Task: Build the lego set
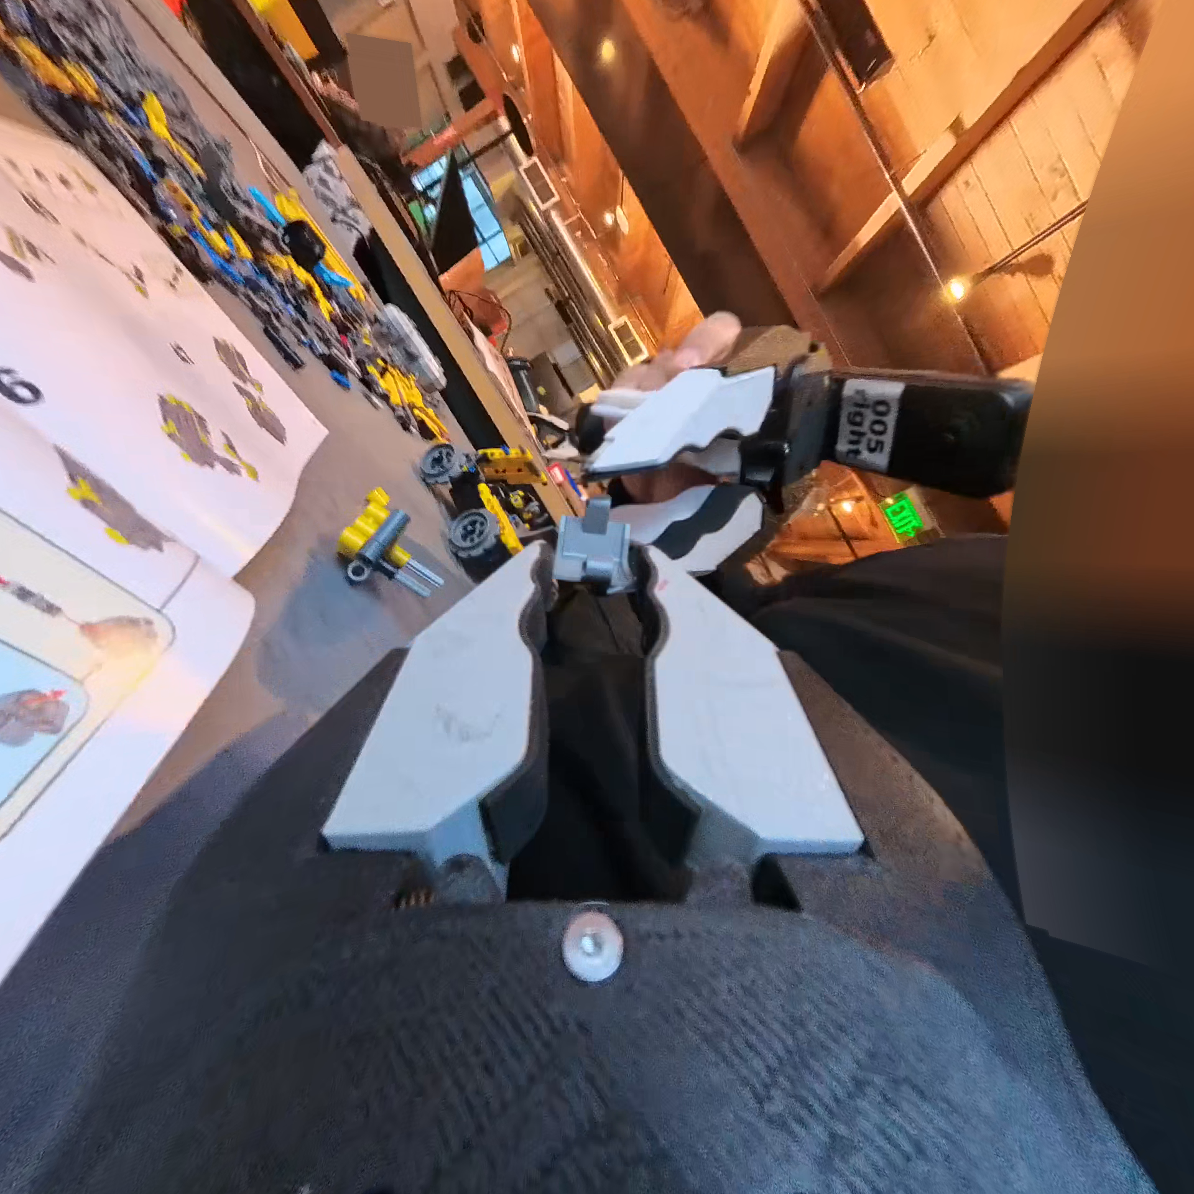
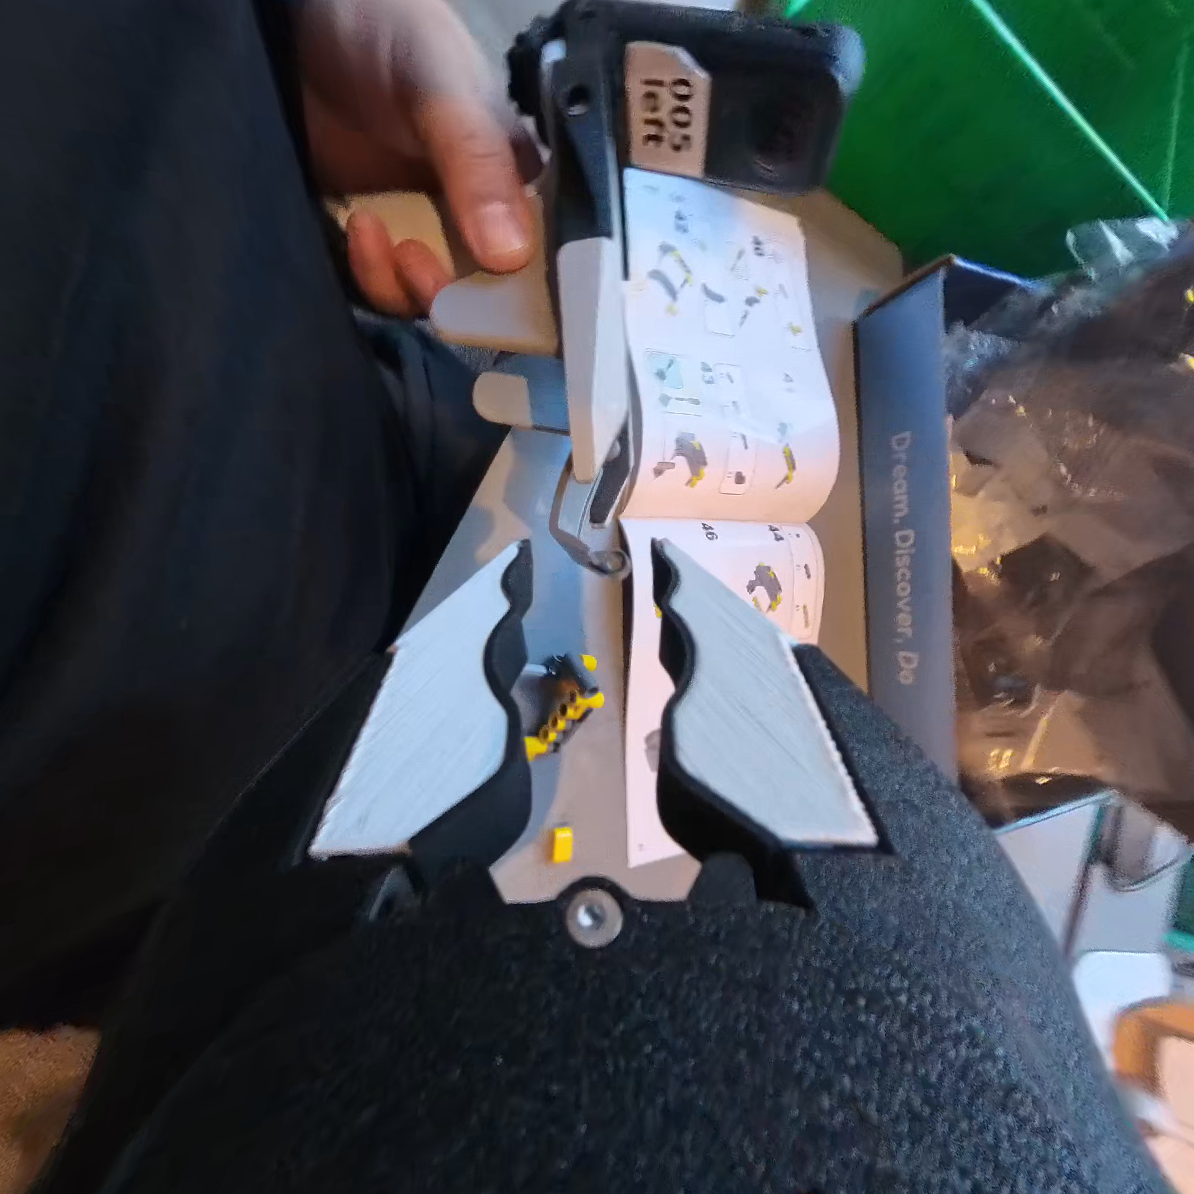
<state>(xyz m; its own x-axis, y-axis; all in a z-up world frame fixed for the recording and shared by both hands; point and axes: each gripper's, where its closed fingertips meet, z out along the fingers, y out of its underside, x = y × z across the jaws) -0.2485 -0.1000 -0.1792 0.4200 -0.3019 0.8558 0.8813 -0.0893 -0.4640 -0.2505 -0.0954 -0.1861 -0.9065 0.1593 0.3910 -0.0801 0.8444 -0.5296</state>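
Observation:
My left gripper (image 1: 591,568) is shut on a small grey toy-brick part (image 1: 591,546) and holds it in the air above the table's near edge. The part sticks out past the fingertips. My right gripper (image 1: 604,492) is open and empty, with its tips just beyond the part. In the right wrist view the open right gripper (image 2: 589,549) points at the same grey part (image 2: 572,517). The part hangs from the left gripper (image 2: 597,478), which a hand (image 2: 439,161) holds.
An open instruction booklet (image 1: 97,387) lies on the grey table (image 1: 310,620); it also shows in the right wrist view (image 2: 730,387). Loose yellow and grey pieces (image 1: 381,539), a wheeled assembly (image 1: 484,497) and a parts heap (image 1: 213,213) lie beyond. A dark box (image 2: 904,484) and plastic bags (image 2: 1066,517) stand alongside. The grippers are tip to tip, or close to it.

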